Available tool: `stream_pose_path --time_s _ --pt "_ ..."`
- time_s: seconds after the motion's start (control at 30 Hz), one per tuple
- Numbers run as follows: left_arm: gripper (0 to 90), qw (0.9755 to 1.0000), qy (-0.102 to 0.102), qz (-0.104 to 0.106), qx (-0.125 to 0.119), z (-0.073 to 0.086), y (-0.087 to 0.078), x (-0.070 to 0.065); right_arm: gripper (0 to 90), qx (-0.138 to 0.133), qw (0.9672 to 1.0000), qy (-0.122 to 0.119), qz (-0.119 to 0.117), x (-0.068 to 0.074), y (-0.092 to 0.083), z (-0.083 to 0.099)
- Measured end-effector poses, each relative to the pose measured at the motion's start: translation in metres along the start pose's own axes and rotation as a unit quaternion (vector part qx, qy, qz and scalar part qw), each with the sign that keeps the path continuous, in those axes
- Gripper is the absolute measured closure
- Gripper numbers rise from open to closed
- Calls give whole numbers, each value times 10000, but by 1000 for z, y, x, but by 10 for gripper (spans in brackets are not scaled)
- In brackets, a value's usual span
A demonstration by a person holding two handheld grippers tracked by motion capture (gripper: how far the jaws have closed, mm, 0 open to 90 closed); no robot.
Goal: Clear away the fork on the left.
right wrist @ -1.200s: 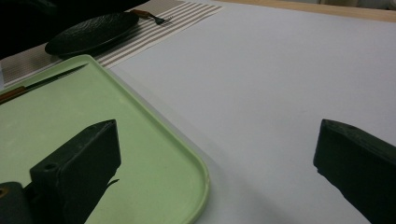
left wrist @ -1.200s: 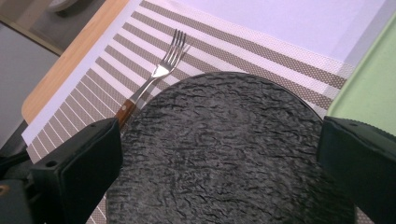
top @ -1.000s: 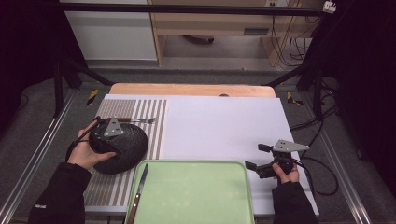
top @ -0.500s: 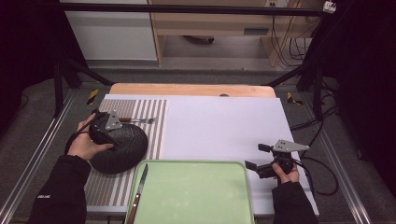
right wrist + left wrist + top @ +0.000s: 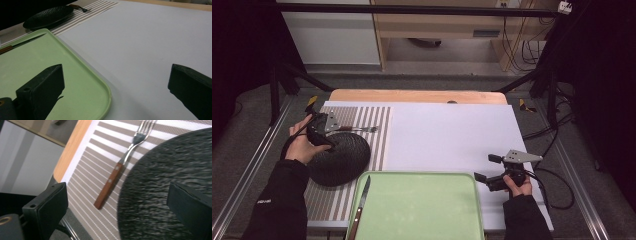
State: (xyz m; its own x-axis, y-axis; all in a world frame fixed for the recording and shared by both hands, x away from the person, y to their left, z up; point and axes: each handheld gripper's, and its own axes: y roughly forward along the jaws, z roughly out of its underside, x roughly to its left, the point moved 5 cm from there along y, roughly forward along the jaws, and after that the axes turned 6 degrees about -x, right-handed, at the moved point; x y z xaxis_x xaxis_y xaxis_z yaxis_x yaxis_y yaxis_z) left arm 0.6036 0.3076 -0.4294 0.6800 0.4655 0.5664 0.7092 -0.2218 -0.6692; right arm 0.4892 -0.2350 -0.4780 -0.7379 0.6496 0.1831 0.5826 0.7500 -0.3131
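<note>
Jaws spread wide and holding nothing, the left gripper [image 5: 318, 131] hovers at the far left edge of the black plate [image 5: 340, 159], which lies on the striped placemat [image 5: 377, 131] with a wooden-handled fork [image 5: 121, 164] just beyond its rim. The right gripper [image 5: 492, 170] is also open and empty, low over the white table surface [image 5: 452, 135] beside the right edge of the green tray [image 5: 422, 210]. A knife [image 5: 360, 206] rests along the tray's left side.
</note>
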Motion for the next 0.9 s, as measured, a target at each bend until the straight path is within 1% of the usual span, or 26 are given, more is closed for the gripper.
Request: stream_pose_path --time_s 0.07,0.2,0.3,0.37,0.43,0.5,0.53,0.57,0.7,0.83,0.9 --pt "39 10000 8 -39 64 1 2 3 9 17 10000 -4 -1 0 1 0" --pt "42 9998 52 -158 99 0 5 12 9 12 10000 -4 3 0 1 0" --pt "46 9997 42 -254 53 0 7 19 9 19 10000 -7 -2 0 0 0" --pt "54 9995 96 -295 114 1 9 23 9 25 10000 -10 6 0 1 1" --pt "64 9994 94 -308 135 3 12 26 9 30 10000 -15 4 0 1 1" --pt "72 9990 188 -346 192 4 14 28 9 30 10000 -14 2 0 1 1" --pt "76 9985 298 -374 251 5 15 29 9 32 10000 -7 4 0 1 1" --pt "77 9982 361 -382 304 6 16 31 9 24 10000 -18 -1 0 1 1" --pt "83 9978 403 -424 297 8 21 35 9 32 10000 -16 1 0 1 1" --pt "96 9968 537 -439 392 11 27 38 9 26 10000 -13 -5 0 1 1" --pt "104 9959 647 -416 472 15 30 39 9 40 10000 -11 3 0 1 1"
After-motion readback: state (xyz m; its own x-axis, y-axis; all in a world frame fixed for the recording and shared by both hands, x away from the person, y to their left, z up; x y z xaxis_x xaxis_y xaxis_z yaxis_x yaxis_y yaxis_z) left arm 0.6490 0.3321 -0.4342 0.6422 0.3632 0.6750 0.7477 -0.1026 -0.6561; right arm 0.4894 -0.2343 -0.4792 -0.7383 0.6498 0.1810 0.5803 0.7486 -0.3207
